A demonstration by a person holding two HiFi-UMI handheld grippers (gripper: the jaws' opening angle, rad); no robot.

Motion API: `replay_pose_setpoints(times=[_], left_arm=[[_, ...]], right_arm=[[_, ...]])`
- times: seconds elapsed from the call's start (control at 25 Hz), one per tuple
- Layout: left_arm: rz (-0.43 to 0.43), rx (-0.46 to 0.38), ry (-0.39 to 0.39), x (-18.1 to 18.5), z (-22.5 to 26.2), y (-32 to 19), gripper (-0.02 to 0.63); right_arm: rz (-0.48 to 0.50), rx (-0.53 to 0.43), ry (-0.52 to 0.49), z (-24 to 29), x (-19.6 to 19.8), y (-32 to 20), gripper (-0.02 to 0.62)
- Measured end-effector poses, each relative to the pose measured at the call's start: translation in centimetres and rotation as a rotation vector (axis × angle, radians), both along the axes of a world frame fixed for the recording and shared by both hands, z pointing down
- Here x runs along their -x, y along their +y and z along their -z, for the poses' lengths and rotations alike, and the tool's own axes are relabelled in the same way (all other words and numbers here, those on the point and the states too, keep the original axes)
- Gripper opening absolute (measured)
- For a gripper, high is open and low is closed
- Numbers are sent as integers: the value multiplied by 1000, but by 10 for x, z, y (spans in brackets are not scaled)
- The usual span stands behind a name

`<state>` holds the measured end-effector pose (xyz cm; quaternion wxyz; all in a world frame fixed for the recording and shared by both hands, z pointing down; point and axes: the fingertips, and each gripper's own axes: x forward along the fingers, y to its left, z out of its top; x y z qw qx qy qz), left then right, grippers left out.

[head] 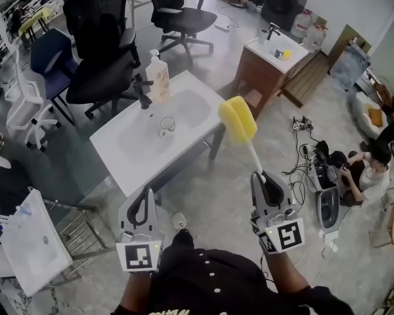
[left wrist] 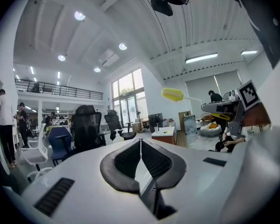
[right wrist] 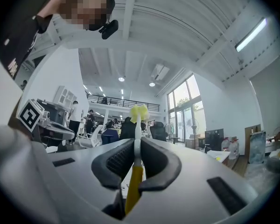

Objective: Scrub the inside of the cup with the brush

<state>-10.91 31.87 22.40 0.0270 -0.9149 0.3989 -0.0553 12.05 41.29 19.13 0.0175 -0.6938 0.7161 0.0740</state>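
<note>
Short of the white sink unit, both tools well apart from it.

Right gripper — clamped on the brush. White handle pinched between the pads in the right gripper view, yellow lower stem running back into the body. Left gripper — pads pressed together, nothing between them.

Cup: clear glass, upright by the look of it, on the flat top of the unit just beside the bowl. Near the black faucet and the soap bottle. Up-frame of both tools; almost straight ahead of the left gripper, ahead and off to the left of the right one. Left gripper the nearer in line, so probably the one to steady the glass.

Long axis of the brush: from the right gripper forward and slightly left, yellow sponge head leading, close to level. Not lined up with the cup's mouth, which seems to face up. Likely need: head over the rim first, then handle tipped toward vertical before going in.

Writing: none legible. Soap bottle label too small to read. Square markers on the cubes, black-and-white patterns only, no letters. Print at the shirt hem cut off by the frame edge.
</note>
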Motion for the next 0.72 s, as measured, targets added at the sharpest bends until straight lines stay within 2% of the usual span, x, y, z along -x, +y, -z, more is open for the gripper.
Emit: replay_pose_setpoints(times=[0.72], left_arm=[[-53, -14, 19, -4, 5, -157, 29]], right_arm=[[4, 14, 30, 6, 12, -155, 46]])
